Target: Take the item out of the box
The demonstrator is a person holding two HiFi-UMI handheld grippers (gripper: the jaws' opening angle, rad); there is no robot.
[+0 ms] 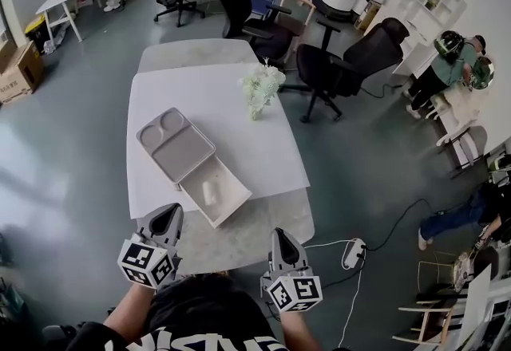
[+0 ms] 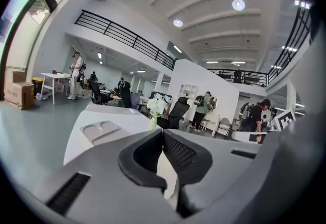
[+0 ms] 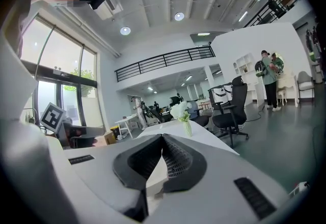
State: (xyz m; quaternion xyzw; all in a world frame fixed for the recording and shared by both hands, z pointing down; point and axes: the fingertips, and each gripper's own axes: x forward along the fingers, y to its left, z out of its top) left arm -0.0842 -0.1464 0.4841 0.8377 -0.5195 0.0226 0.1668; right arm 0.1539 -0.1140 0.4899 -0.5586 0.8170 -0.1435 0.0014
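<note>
On the white table (image 1: 255,142) lies a flat box: its grey lid (image 1: 174,143) has two round hollows, and its cream tray (image 1: 231,202) is slid out toward me. A small white item (image 1: 209,192) lies in the tray. My left gripper (image 1: 169,210) hovers at the table's near edge, just left of the tray, jaws shut and empty. My right gripper (image 1: 280,234) is at the near edge to the tray's right, also shut and empty. In the left gripper view the shut gripper (image 2: 163,132) points toward the lid (image 2: 102,129). In the right gripper view the gripper (image 3: 162,138) is closed too.
A vase of white flowers (image 1: 260,90) stands on the table beyond the box. Black office chairs (image 1: 339,70) crowd the far right side. A power strip and cable (image 1: 353,252) lie on the floor at the right. People stand farther off in the room.
</note>
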